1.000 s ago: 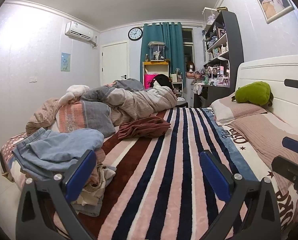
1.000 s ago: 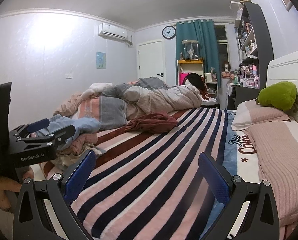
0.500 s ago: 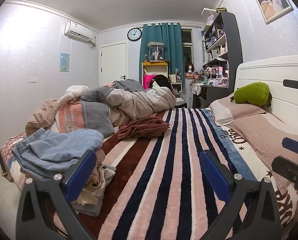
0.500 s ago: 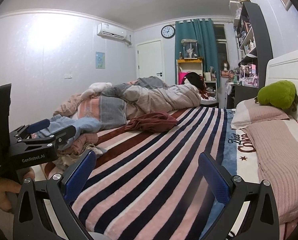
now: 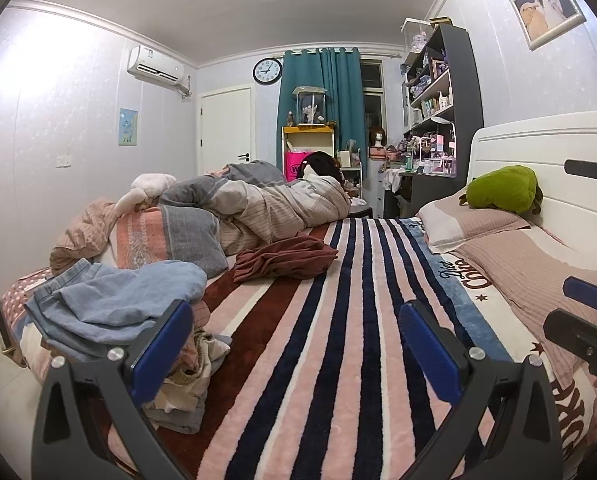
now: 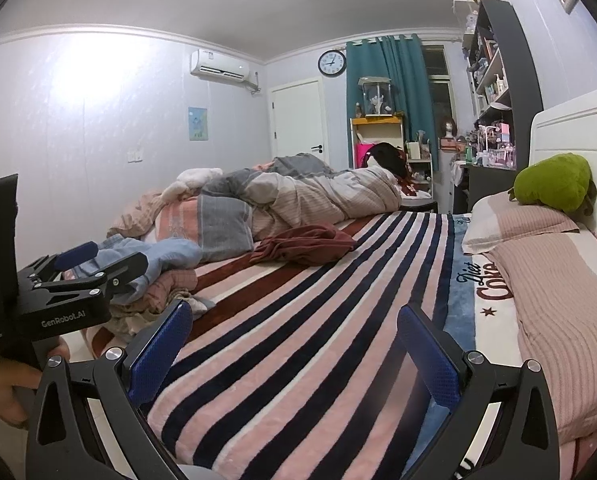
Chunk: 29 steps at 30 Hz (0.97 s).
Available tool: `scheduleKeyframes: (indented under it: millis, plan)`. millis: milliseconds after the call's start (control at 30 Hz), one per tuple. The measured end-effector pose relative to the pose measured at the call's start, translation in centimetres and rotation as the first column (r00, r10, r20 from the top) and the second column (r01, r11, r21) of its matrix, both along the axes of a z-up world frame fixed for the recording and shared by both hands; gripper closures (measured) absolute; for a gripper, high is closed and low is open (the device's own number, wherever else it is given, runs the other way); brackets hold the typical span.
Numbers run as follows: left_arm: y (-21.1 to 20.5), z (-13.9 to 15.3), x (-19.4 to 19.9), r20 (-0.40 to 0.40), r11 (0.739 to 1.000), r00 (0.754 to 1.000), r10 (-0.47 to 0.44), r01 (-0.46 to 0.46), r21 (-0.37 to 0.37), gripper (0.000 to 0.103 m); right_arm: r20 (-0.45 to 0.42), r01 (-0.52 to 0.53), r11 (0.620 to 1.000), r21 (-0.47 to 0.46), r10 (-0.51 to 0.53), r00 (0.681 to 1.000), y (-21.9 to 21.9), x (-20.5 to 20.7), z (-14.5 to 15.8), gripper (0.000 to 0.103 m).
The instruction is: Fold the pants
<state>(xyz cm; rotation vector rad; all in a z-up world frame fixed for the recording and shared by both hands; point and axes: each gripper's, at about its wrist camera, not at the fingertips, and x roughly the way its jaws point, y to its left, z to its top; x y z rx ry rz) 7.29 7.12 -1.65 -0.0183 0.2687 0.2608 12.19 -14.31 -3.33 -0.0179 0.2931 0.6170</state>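
Light blue denim pants [image 5: 110, 300] lie crumpled on top of a clothes pile at the left edge of the bed; they also show in the right wrist view [image 6: 166, 254]. A dark red garment [image 5: 286, 258] lies bunched further back on the striped blanket [image 5: 338, 340], and shows in the right wrist view too [image 6: 304, 244]. My left gripper [image 5: 294, 344] is open and empty, low over the blanket, just right of the pile. My right gripper [image 6: 290, 344] is open and empty over the blanket near the front edge. The left gripper also shows from the side in the right wrist view [image 6: 98, 260].
A rolled quilt [image 5: 266, 204] and cushions lie across the far end of the bed. Pillows [image 5: 474, 224] and a green plush toy [image 5: 502, 188] sit by the white headboard [image 5: 546, 152] on the right. More clothes [image 5: 186, 380] lie under the pants.
Both views shift very slightly; the grippers stay open and nothing on the bed has moved.
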Motion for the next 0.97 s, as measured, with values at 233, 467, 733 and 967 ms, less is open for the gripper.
scheduleKeyframes:
  millis: [233,467,733,967]
  plan:
    - [-0.08,0.25,-0.03,0.001,1.000,1.000,-0.001,0.001,0.000,0.001,0.000,-0.001,1.000,0.001,0.001,1.000,0.01,-0.01,0.00,0.001]
    - [-0.14,0.37,-0.03,0.004,1.000,1.000,0.000,0.000,0.001,0.001,0.000,-0.001,1.000,0.001,0.001,1.000,-0.04,-0.07,0.01,0.001]
    - [-0.16,0.51,-0.11,0.006,1.000,1.000,0.000,0.000,0.001,0.001,-0.001,-0.001,1.000,0.002,0.001,1.000,0.02,-0.07,-0.02,0.001]
    - [-0.12,0.77,-0.21,0.009,1.000,1.000,-0.002,0.002,-0.003,0.001,-0.001,-0.001,1.000,0.003,0.001,1.000,-0.02,-0.11,-0.02,0.001]
